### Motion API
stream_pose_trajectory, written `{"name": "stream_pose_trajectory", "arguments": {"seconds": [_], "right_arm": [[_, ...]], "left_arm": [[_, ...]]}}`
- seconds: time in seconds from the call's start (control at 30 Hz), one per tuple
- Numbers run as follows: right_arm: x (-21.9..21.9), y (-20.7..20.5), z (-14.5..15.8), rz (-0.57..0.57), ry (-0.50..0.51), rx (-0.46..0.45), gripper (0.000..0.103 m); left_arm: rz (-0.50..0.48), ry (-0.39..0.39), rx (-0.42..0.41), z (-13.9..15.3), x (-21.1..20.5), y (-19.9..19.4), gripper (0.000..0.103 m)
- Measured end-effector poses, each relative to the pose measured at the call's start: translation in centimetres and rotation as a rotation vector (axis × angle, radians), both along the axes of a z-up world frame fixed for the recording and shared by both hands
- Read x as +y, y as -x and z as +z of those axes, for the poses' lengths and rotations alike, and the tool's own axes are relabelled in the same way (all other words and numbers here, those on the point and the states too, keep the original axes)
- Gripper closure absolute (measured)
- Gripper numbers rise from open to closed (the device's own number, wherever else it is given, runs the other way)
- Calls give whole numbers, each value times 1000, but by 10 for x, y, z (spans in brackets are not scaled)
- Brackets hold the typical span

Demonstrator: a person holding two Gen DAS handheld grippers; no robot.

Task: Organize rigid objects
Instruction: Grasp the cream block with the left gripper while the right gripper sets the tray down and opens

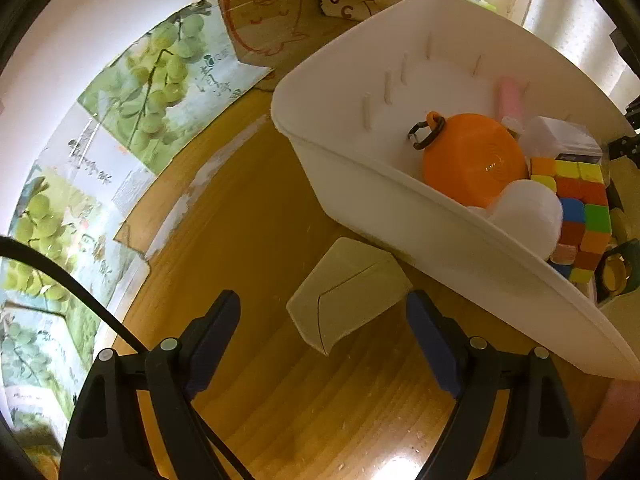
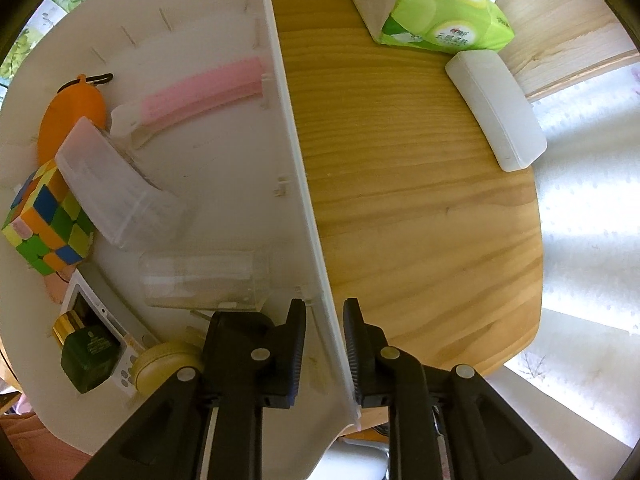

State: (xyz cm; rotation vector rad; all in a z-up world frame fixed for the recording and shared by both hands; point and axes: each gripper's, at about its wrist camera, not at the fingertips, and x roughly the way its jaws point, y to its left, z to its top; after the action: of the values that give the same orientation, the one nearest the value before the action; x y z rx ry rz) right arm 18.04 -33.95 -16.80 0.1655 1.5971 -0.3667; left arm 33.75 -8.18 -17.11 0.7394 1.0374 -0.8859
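Left wrist view: left tongs stand wide open just above a beige case that lies on the worktop beside the white bin; likely lined up to take it.
Right wrist view: right tongs straddle the bin wall, one finger inside, one outside; the pads look slightly apart from it, probably steadying the bin.
Bin content: cube, orange pouch, pink bar, clear boxes.
Only right view shows: tissue pack and white case on the worktop, well apart from the bin.
Only left view shows: the beige case.
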Motion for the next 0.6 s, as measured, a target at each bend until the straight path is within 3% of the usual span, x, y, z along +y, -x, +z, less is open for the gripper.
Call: {"name": "stream_pose_trajectory", "arguments": {"seconds": [0.33,0.4,0.57,0.6], "right_arm": [[4,-5,-3,-22,19,7,80],[4,-5,-1,-30,20,0,76],[8,-1,11,-50,29,-40,51],[8,-1,13,-54,38,-42,50]], "left_arm": [[-74,39,45,-16,-8,-12,16],[-81,53,51,-19,-10,-13,16],[-111,83,47,-21,-9,-13,18],[-117,96,49,-20,-8,-13,22]]}}
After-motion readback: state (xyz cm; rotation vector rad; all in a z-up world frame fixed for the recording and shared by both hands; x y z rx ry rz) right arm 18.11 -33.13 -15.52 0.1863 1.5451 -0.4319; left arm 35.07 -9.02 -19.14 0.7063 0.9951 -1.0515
